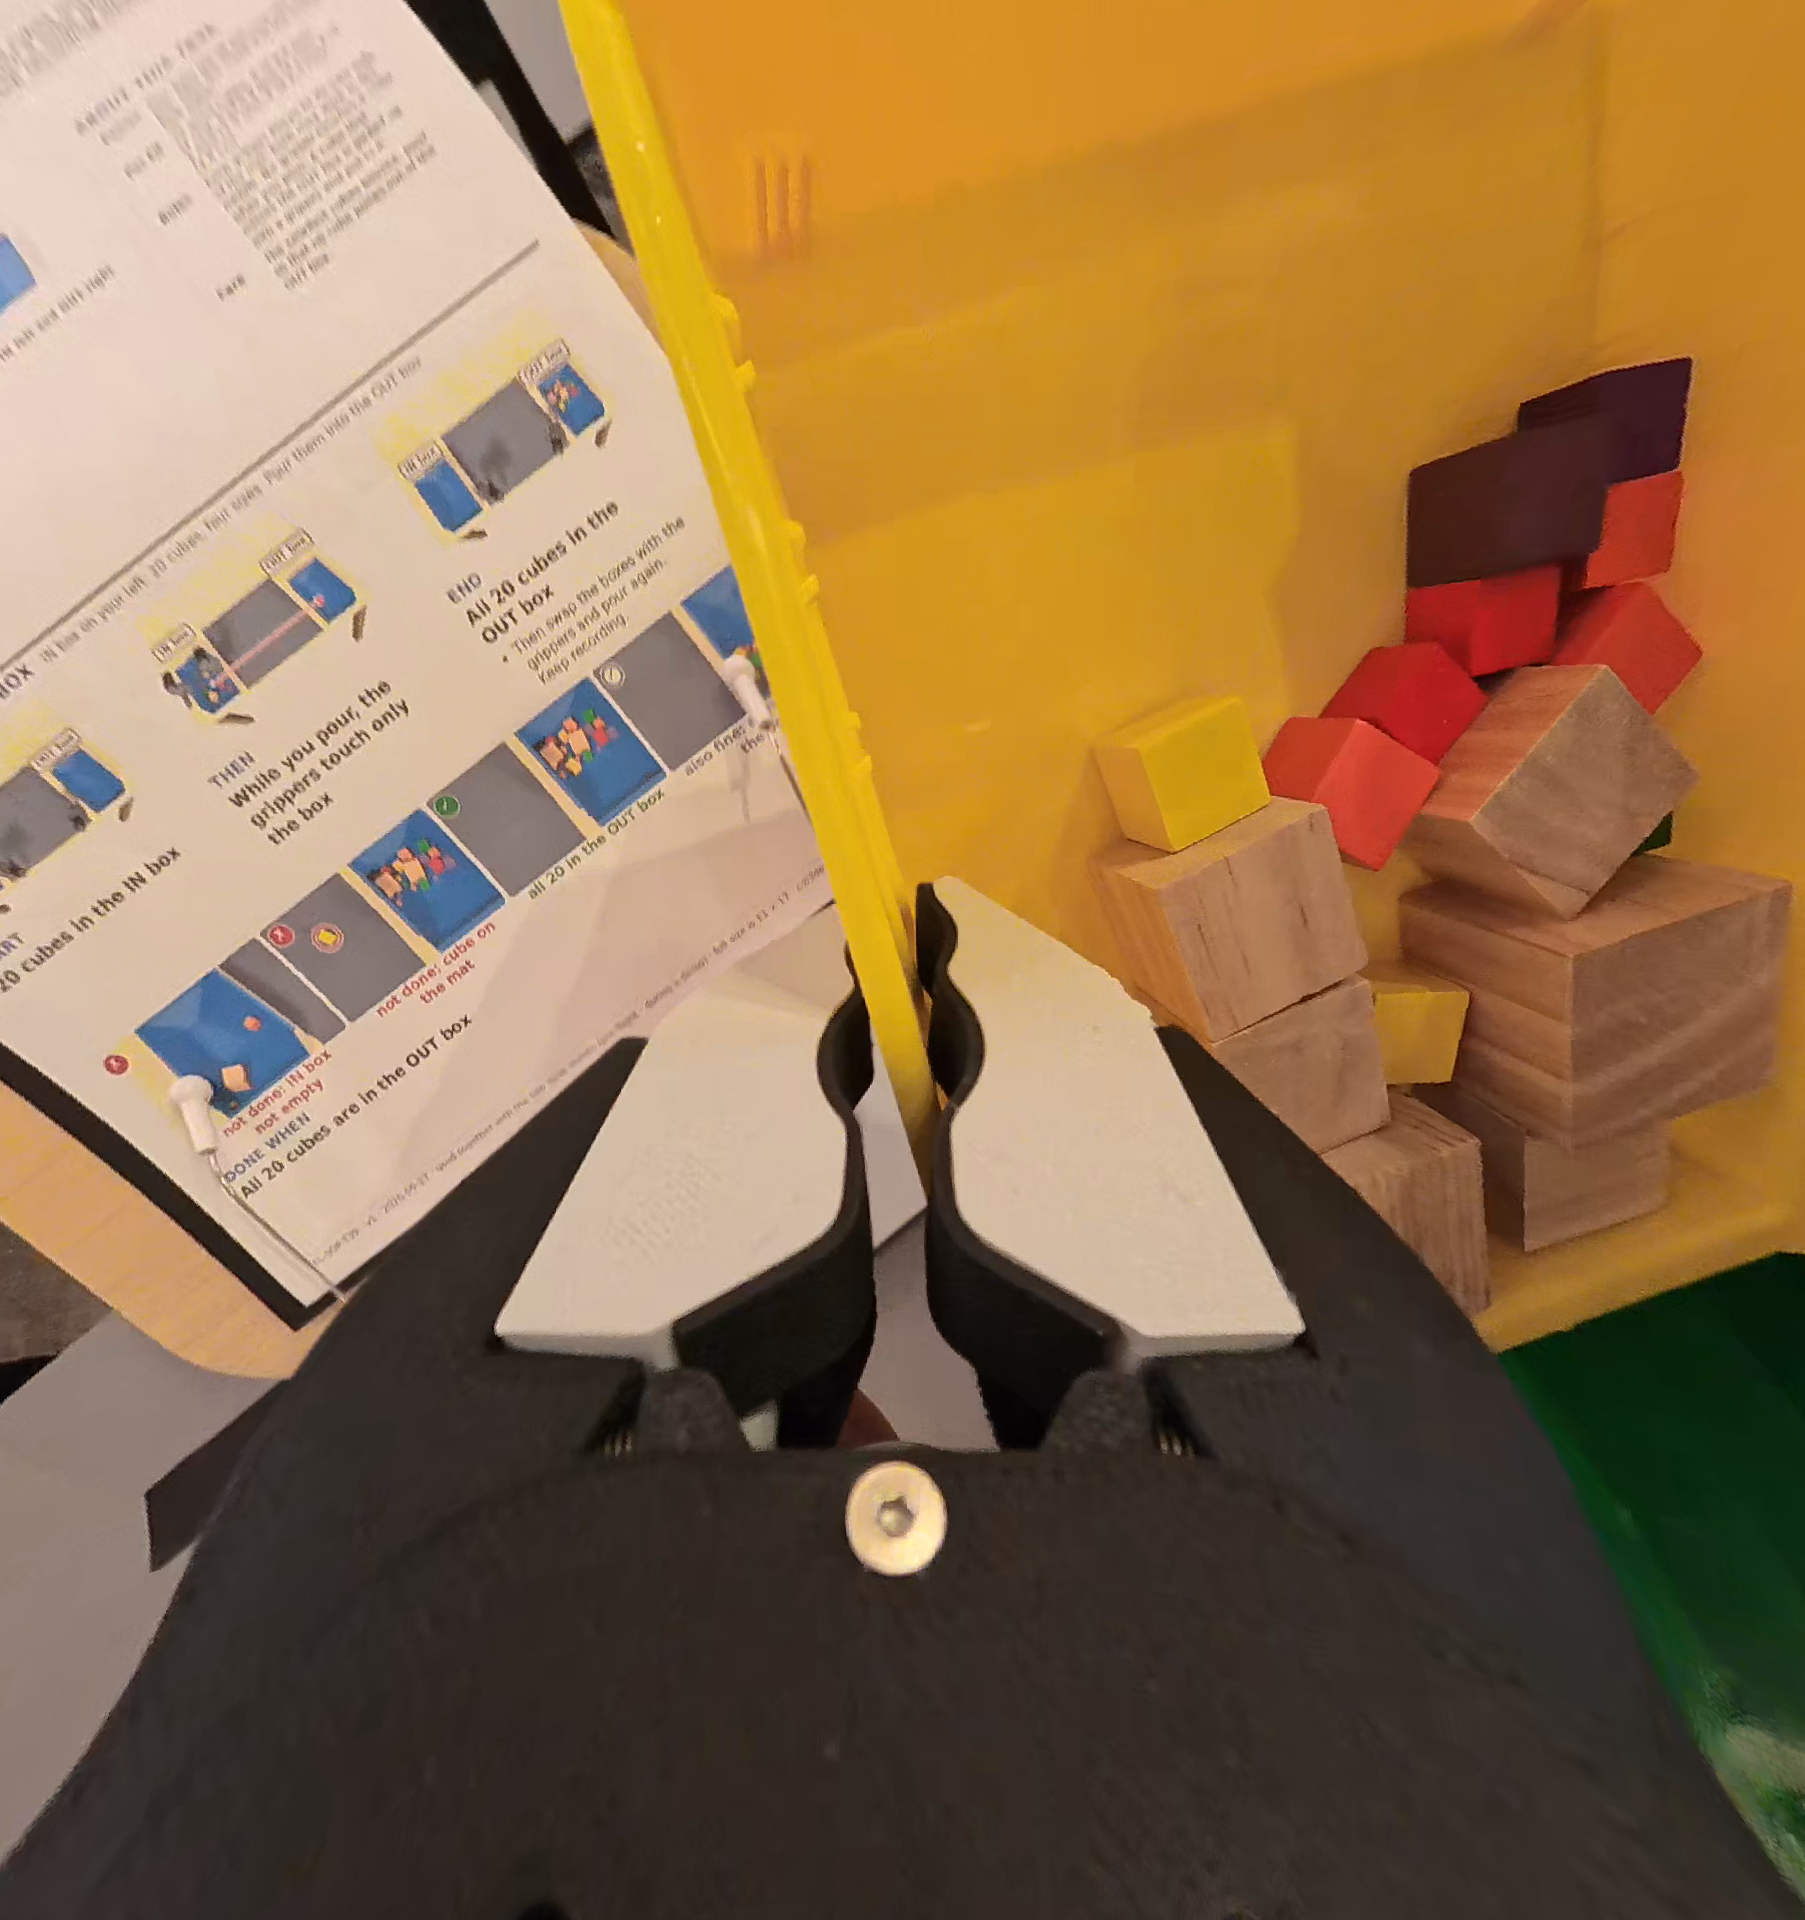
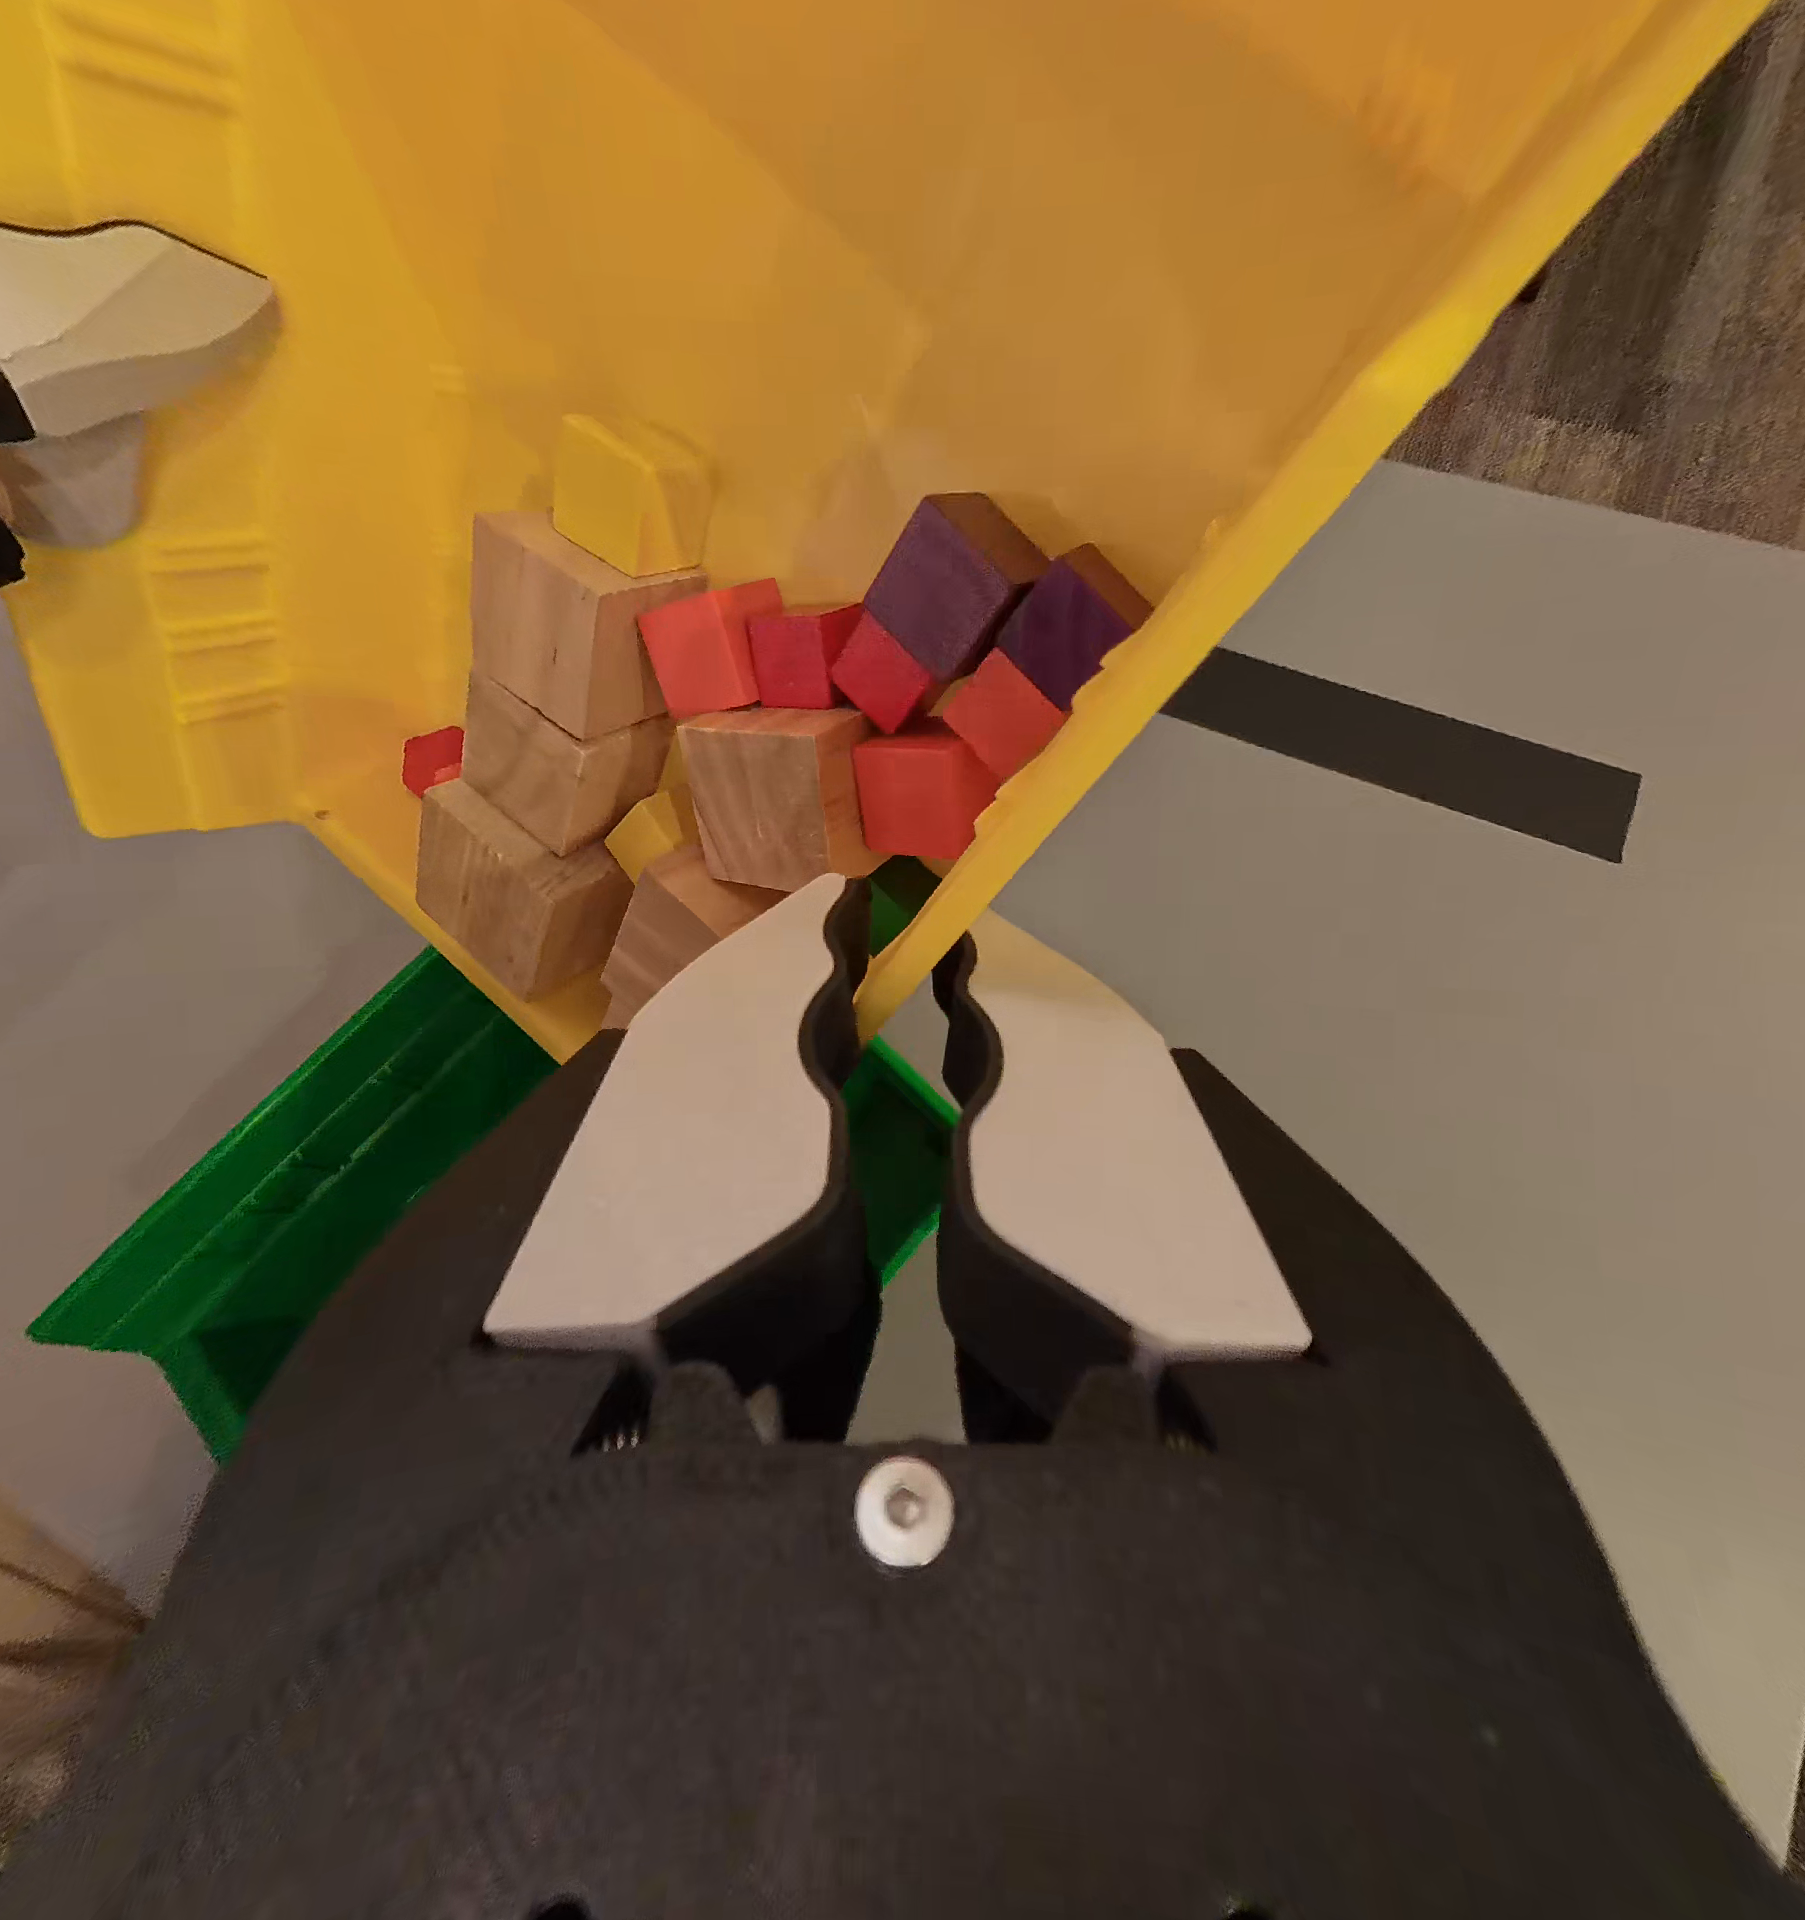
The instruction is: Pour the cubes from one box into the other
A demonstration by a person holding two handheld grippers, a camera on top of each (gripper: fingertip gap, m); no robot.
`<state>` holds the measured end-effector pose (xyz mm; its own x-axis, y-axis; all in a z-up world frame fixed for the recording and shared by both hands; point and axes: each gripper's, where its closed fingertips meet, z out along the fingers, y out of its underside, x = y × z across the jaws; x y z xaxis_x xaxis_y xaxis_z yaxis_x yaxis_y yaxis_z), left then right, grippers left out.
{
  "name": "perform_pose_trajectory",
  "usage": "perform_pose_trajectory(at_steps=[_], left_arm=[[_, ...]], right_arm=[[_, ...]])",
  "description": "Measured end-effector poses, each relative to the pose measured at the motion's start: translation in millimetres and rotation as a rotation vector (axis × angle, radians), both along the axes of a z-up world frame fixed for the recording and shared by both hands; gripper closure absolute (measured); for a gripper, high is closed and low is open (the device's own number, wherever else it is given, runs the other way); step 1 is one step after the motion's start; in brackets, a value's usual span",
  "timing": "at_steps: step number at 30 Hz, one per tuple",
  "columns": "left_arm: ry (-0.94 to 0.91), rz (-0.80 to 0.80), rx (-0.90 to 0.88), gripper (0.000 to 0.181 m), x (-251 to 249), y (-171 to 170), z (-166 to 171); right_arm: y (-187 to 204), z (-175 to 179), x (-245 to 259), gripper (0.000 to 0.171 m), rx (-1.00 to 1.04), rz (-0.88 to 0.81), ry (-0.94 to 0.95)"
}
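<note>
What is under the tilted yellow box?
A green box lies below the yellow box's lower edge, where the cubes have piled up. Its inside is mostly hidden.

Pale grey counter (image 2: 1397,1091) under soft indoor light, black tape strip (image 2: 1397,758) across it. Beyond edge, mottled grey-brown floor (image 2: 1708,312), possibly carpet. Printed instruction sheet (image 1: 285,623) lies on light wooden board (image 1: 98,1195).
</note>
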<state>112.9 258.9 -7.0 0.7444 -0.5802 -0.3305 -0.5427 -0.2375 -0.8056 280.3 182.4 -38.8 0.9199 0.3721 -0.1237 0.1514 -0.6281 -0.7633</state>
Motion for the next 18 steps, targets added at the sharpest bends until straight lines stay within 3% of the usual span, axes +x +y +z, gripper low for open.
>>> perform_pose_trajectory(at_steps=[18], left_arm=[[-0.082, -0.042, 0.353, 0.176, 21.1, -15.8, 24.7]], right_arm=[[-0.5, 4.6, 20.1, 0.166, 0.251, -0.072, 0.043]])
